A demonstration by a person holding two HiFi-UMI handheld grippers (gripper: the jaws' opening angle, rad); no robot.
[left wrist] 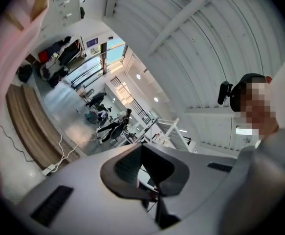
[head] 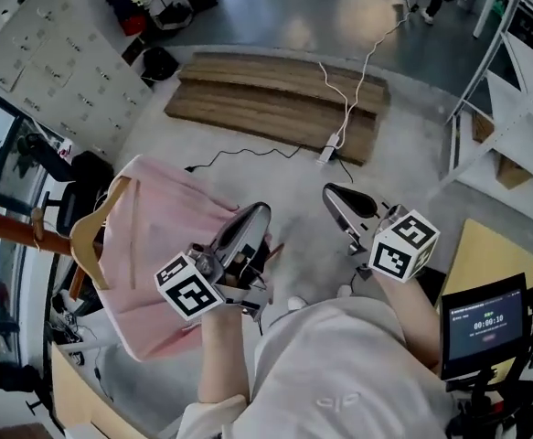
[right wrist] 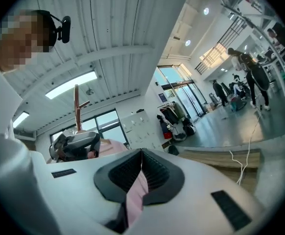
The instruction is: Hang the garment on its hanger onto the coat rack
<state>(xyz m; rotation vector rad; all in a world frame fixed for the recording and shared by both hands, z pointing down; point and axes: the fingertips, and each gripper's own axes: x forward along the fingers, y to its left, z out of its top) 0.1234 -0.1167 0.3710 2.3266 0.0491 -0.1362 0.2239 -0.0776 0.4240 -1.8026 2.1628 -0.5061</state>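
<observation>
The garment [head: 156, 245] hangs at nine o'clock in the head view, beside the coat rack [head: 10, 225] at the left edge. By its drape it looks light, soft and without stiffness. I expect it to swing and slide under a pinch, so the cloth is a poor place to hold. The hanger [head: 76, 240] is rigid wood and carries the whole load. Its shoulder or neck looks like the sure hold, and from there the garment can be steered without crushing it. The hanger's small hook lies at the rack's brown arm, but I cannot tell whether it rests on it.

The garment is pale pink, broad and smooth, with few folds, and it spreads from the hanger toward five o'clock. The hanger is light-coloured wood, curved, with the cloth draped over its shoulders.

The left tool [head: 255, 216] lies at the garment's three o'clock edge. Its jaws are pressed together, with only a faint reddish sliver low in the slot and nothing I can name.

The right tool [head: 332, 193] is further toward three o'clock, apart from the garment and over bare floor [head: 284, 163]. Its jaws meet at the tips with a pink strip [right wrist: 135, 195] caught between them. It matches the garment's colour, but I cannot tell whether it is the garment's cloth.
</observation>
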